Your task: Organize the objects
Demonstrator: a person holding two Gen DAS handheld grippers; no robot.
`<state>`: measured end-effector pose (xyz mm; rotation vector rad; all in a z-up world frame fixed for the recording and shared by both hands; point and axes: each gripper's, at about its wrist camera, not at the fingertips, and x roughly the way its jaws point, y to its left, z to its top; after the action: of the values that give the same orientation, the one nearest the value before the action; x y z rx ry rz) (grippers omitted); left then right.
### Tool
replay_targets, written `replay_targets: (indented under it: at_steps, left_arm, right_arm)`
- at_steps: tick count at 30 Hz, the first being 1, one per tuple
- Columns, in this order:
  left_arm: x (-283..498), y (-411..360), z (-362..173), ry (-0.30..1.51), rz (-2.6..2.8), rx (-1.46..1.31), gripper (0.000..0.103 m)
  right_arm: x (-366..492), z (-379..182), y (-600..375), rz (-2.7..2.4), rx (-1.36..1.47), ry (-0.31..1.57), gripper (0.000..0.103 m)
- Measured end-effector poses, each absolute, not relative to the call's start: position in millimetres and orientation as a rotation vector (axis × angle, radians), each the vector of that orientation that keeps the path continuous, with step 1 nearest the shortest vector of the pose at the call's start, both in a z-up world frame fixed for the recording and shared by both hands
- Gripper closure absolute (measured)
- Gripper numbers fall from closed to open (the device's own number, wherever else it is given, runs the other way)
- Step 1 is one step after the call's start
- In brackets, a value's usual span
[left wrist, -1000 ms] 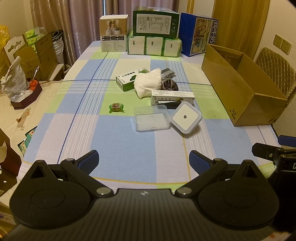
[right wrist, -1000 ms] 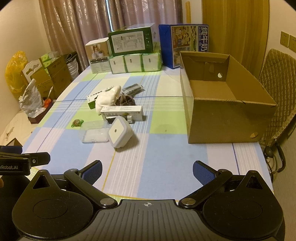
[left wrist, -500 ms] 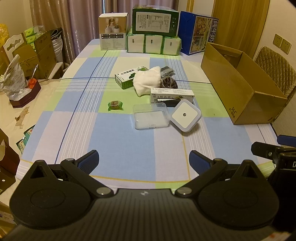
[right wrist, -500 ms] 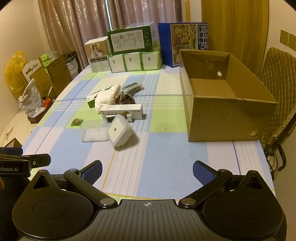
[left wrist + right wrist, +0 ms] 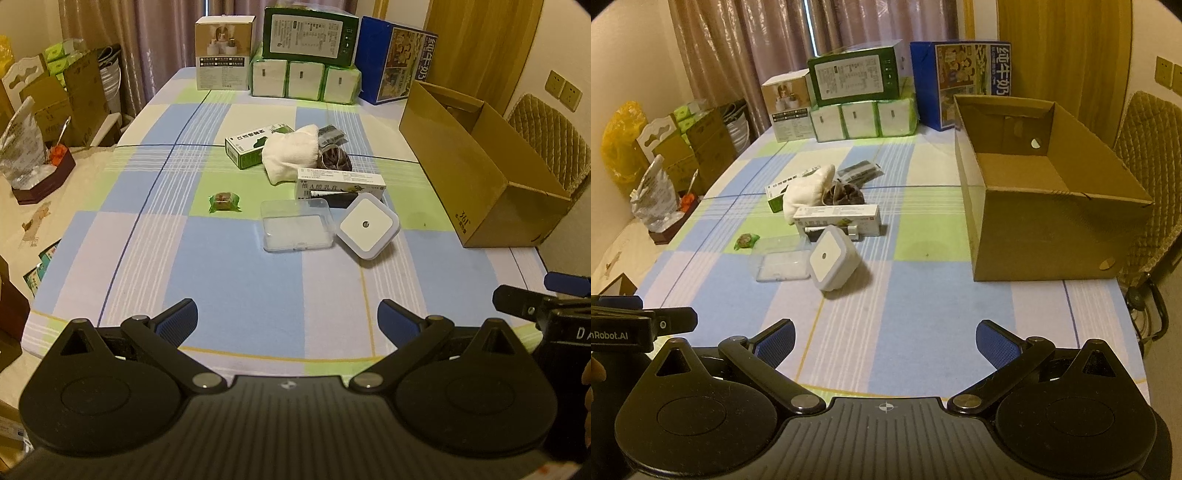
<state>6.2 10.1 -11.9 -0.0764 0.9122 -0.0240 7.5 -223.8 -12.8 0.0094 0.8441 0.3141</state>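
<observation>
Left gripper (image 5: 287, 320): hovering above the near edge of the table, fingers spread wide, gripping nothing.
Right gripper (image 5: 885, 339): hanging just beside the left one, likewise gaping wide, carrying nothing.
Table (image 5: 236, 288): wearing a blue, green and white checked cloth.
Clear plastic case (image 5: 297, 229): lying flat mid-table, touching the white square device (image 5: 367, 225), which is leaning tilted against it.
Long white carton (image 5: 340, 184): lying just behind those two.
White cloth bundle (image 5: 291, 157): resting against a green-and-white box (image 5: 246, 146), a dark pouch (image 5: 334, 158) sitting beside it.
Small green-wrapped item (image 5: 223, 201): sitting apart, left of the case.
Cardboard box (image 5: 1045, 206): standing open along the right side.
</observation>
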Motion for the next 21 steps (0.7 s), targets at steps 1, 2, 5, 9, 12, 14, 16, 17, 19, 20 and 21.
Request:
replay_targets:
  at_steps: [1, 2, 5, 9, 12, 14, 16, 17, 19, 20, 21]
  left_arm:
    - [7, 11, -13, 0.914, -0.026, -0.075, 0.001]
    - [8, 12, -13, 0.914, -0.027, -0.073, 0.001]
    - [13, 16, -14, 0.905, -0.032, -0.066, 0.001]
    - [24, 23, -12, 0.893, -0.049, -0.059, 0.001]
    - [35, 27, -13, 0.888, -0.072, -0.028, 0.001]
    - [43, 31, -15, 0.894, -0.092, -0.013, 0.001]
    - [51, 34, -17, 0.898, -0.102, 0.002, 0.001]
    - [55, 36, -17, 0.898, -0.112, 0.015, 0.001]
    - [63, 39, -20, 0.893, -0.130, 0.054, 0.001]
    - [67, 40, -21, 0.893, -0.139, 0.077, 0.001]
    - [72, 42, -23, 0.895, -0.149, 0.095, 0.001]
  right_arm:
    - [8, -13, -223, 0.315, 0.006, 0.844, 0.002]
    - [9, -14, -222, 0.315, 0.001, 0.842, 0.002]
    - [13, -15, -218, 0.327, -0.019, 0.834, 0.002]
    - [19, -16, -210, 0.357, -0.060, 0.817, 0.002]
    - [24, -17, -199, 0.386, -0.105, 0.794, 0.002]
    - [28, -20, -191, 0.417, -0.134, 0.783, 0.002]
    - [31, -23, -183, 0.441, -0.167, 0.772, 0.002]
    - [34, -25, -178, 0.455, -0.190, 0.765, 0.002]
    - [39, -31, -169, 0.473, -0.228, 0.757, 0.002]
    - [42, -35, -164, 0.482, -0.248, 0.754, 0.002]
    - [45, -38, -160, 0.487, -0.266, 0.751, 0.002]
